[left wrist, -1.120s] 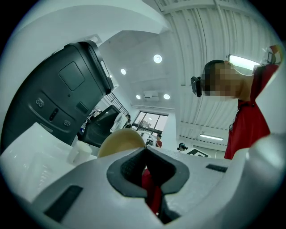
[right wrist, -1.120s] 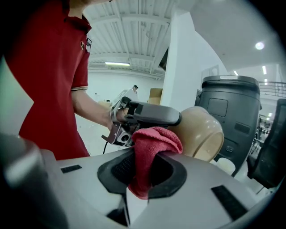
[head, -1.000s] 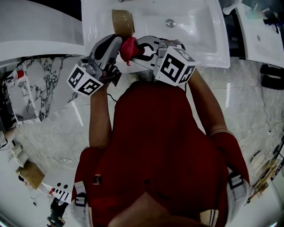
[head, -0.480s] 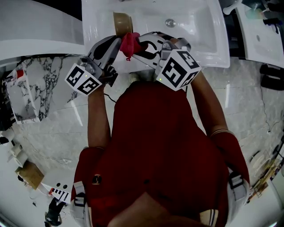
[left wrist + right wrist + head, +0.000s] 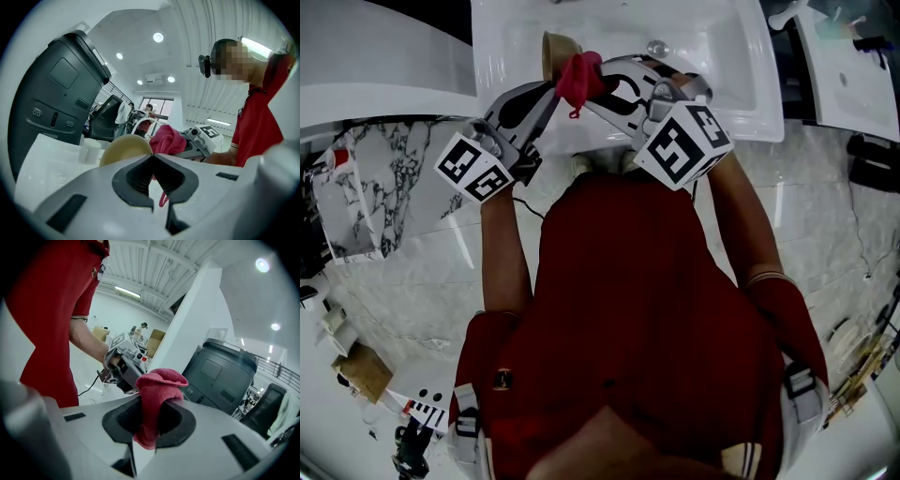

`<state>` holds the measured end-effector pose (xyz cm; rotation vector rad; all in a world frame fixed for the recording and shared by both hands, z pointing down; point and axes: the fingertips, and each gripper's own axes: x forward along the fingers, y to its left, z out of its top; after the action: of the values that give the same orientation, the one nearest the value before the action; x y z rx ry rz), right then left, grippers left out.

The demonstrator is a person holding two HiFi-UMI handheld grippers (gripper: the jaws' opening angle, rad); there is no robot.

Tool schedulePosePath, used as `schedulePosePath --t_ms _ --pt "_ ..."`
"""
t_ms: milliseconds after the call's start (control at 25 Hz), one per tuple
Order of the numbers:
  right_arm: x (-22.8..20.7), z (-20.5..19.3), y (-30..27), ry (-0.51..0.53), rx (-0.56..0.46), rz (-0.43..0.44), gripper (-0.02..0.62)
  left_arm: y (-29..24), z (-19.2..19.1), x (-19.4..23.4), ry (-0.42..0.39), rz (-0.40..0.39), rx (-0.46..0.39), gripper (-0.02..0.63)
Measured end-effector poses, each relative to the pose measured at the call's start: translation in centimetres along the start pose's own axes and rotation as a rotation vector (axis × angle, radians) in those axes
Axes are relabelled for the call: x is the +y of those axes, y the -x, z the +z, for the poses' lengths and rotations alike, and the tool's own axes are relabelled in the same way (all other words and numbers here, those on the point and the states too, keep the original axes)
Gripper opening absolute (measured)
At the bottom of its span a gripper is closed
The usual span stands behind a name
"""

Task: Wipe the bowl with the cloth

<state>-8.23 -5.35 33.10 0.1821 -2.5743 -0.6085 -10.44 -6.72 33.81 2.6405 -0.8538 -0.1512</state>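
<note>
A tan bowl [image 5: 554, 51] is held on edge over the white sink [image 5: 722, 66]. My left gripper [image 5: 549, 84] is shut on its rim. In the left gripper view the bowl [image 5: 123, 149] rises just behind the closed left gripper [image 5: 151, 160]. A red cloth [image 5: 579, 77] is bunched in my right gripper [image 5: 598, 82], which is shut on it and presses it against the bowl's side. The right gripper view shows the cloth [image 5: 157, 392] clamped in the right gripper [image 5: 151, 405], with the left gripper [image 5: 123, 367] behind it; the bowl is hidden there.
The sink drain [image 5: 657, 48] lies just right of the grippers. A marble counter [image 5: 403, 187] runs along the left. A dark grey appliance [image 5: 56, 93] and a white cup [image 5: 89, 149] stand beyond the bowl. The person's red shirt [image 5: 637, 319] fills the lower head view.
Both grippers have moved farther out over the sink. The bowl has turned more edge-on, and the cloth has slid up along it.
</note>
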Motion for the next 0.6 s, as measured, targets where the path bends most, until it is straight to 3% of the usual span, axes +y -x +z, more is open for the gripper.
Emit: schedulePosePath --t_ms 240,600 --pt "-1.8 0.3 0.9 -0.045 -0.038 -0.029 0.051 -0.2 -0.8 -1.0 -0.017 -0.059 0.046 0.012" --pt "-4.2 -0.2 1.5 -0.068 -0.066 -0.057 0.051 0.3 -0.5 -2.0 0.004 -0.144 0.013 0.012"
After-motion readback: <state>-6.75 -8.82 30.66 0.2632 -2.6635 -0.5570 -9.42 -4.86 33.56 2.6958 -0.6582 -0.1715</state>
